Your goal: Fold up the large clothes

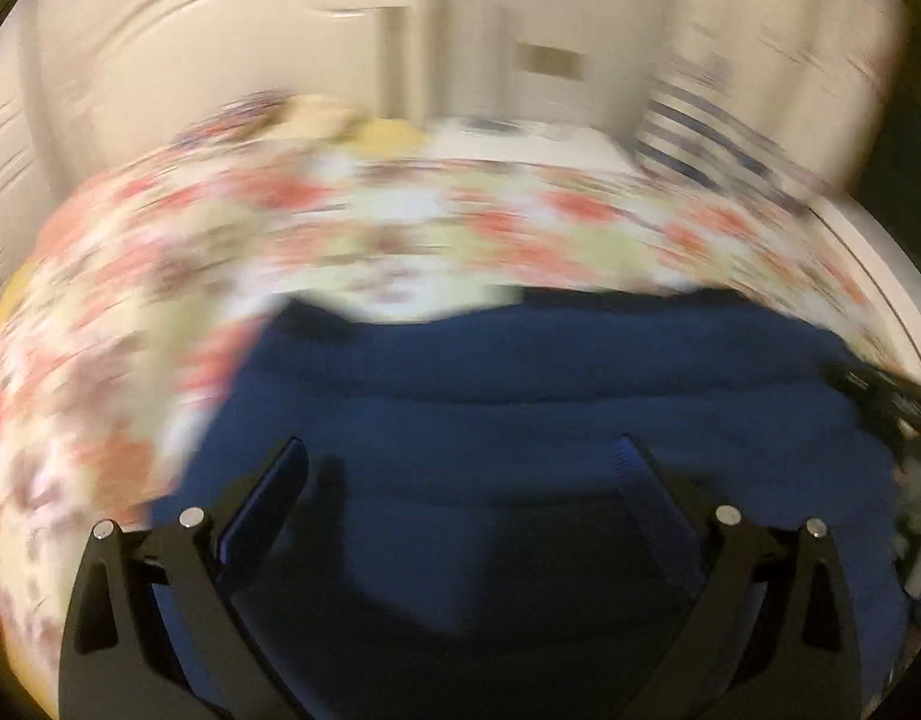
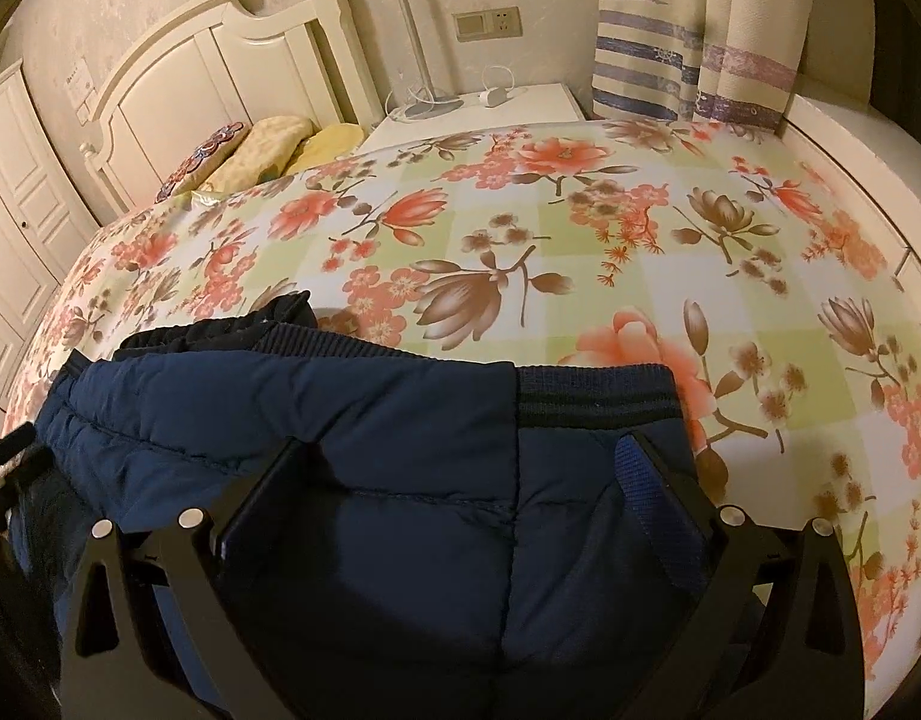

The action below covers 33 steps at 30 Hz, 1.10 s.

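A dark blue padded jacket point(image 2: 352, 480) lies on the bed point(image 2: 580, 228), over the flowered bedspread at the near edge, with its ribbed hem point(image 2: 592, 399) turned toward the far side. Both tongs hang just above it. The right tongs point(image 2: 466, 456) are spread wide with nothing between the fingers, over the quilted panel beside a vertical seam. The left tongs point(image 1: 460, 456) are likewise released and empty above the blue cloth; that view is smeared by motion, so finer detail there cannot be told.

The jacket looks soft, puffy and fairly light, but bulky: the filling will likely spring back, so a fold may not stay flat without pressing. The shell seems smooth and may slip in a shallow pinch. The ribbed hem and the stitched seams look like the firmest places to take hold, since they offer a thinner, grippier edge than the padded panels. A deep bite at two well-separated points along the hem should keep the cloth from sagging between the tongs.
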Tool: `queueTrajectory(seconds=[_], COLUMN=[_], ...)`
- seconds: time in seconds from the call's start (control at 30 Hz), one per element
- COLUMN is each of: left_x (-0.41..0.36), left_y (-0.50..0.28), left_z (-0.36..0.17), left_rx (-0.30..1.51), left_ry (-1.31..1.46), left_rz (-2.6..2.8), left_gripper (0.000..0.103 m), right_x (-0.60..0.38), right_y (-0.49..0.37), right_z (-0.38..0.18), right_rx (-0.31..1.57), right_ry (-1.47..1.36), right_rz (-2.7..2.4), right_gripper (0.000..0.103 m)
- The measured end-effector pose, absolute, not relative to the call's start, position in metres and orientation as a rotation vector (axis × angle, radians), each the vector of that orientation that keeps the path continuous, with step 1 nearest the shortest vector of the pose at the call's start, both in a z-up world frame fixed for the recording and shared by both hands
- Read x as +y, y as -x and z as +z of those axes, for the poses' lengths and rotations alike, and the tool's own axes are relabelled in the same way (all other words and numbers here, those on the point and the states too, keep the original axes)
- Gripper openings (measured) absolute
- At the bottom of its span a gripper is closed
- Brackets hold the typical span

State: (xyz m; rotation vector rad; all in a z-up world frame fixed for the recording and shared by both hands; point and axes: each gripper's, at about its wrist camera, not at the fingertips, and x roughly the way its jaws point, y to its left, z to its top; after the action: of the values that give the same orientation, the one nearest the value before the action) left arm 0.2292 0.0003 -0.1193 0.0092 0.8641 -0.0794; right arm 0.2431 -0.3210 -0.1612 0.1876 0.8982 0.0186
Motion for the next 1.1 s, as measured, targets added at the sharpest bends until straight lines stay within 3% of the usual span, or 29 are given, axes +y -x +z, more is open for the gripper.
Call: queueTrajectory(seconds=[0.17, 0.37, 0.53, 0.73, 0.9, 1.1], left_x=[0.08, 0.063, 0.072, 0.073, 0.073, 0.076], left_y=[-0.242, -0.239, -0.238, -0.238, -0.24, -0.239], left_z=[-0.158, -0.151, -0.152, -0.152, -0.152, -0.154], left_rx=[0.985, 0.945, 0.952, 0.949, 0.954, 0.954], left_ry=[0.269, 0.157, 0.183, 0.183, 0.184, 0.2], left_rz=[-0.075, -0.006, -0.013, -0.011, -0.013, -0.02], left_gripper=[0.101, 0.101, 0.101, 0.101, 0.101, 0.101], right_x=[-0.321, -0.31, -0.239, -0.142, -0.175, -0.251], right_y=[-0.242, -0.231, -0.187, -0.16, -0.166, -0.127], right_z=[-0.161, -0.143, -0.108, -0.153, -0.147, -0.137], right_rx=[0.898, 0.848, 0.736, 0.761, 0.832, 0.785], right_ry=[-0.185, -0.084, 0.088, 0.462, 0.319, 0.177], right_rz=[0.017, -0.088, 0.071, 0.137, 0.171, 0.009], right_gripper=[0.098, 0.098, 0.098, 0.098, 0.098, 0.098])
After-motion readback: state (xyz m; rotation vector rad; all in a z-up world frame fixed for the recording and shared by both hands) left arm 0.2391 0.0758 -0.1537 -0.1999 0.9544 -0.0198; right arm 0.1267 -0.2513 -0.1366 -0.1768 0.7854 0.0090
